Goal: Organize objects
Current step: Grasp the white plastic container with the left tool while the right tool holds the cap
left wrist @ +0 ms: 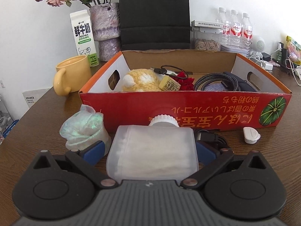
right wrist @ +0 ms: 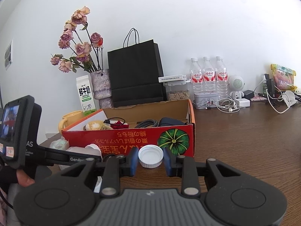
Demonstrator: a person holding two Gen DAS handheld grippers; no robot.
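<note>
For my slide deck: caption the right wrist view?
Right tool grips a white cap before the red box.

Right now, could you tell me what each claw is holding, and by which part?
The left claw grips the translucent bottle across its body sides. The right claw pinches the white cap by its rim, open side up.

Red box (left wrist: pixel 188 103), yellow mug (left wrist: pixel 71 73)
</note>
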